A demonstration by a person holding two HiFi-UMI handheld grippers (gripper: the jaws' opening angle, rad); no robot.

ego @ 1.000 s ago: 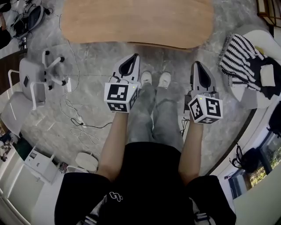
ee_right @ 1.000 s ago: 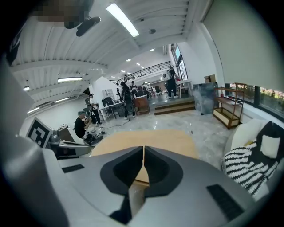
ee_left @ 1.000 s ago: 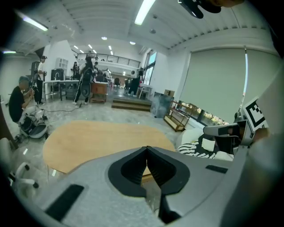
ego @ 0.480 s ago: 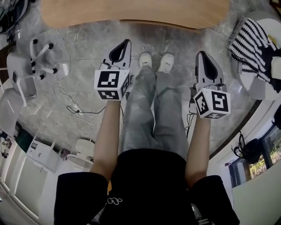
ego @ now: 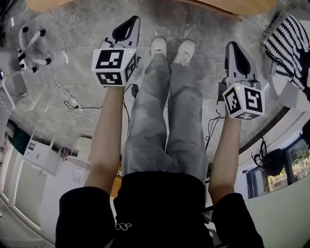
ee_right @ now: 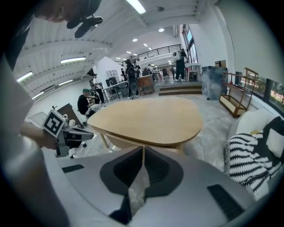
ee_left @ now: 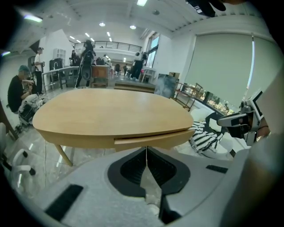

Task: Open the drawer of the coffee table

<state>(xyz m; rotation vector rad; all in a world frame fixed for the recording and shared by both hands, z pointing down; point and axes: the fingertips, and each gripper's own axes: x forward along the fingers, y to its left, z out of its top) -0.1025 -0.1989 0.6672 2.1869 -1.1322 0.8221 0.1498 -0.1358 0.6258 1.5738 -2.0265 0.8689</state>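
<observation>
The light wooden coffee table (ee_left: 111, 113) stands in front of me, and only slivers of its near edge (ego: 237, 5) show at the top of the head view. A slim drawer front (ee_left: 148, 140) sits shut under the near rim of the top. My left gripper (ego: 131, 19) is held out over the floor short of the table, its jaws shut with nothing between them (ee_left: 146, 149). My right gripper (ego: 233, 44) hangs level with it on the other side of my legs, also shut and empty (ee_right: 143, 148). Neither touches the table (ee_right: 151, 117).
A black-and-white striped throw (ego: 289, 41) lies on a white seat at the right. A white chair base on casters (ego: 30, 46) and loose cables (ego: 72, 102) are on the marble floor at the left. My shoes (ego: 172, 48) stand between the grippers. People stand far behind the table.
Both grippers have sunk lower and drawn slightly apart, still shut. The table top has slid from the upper part of the head view to its very edge.
</observation>
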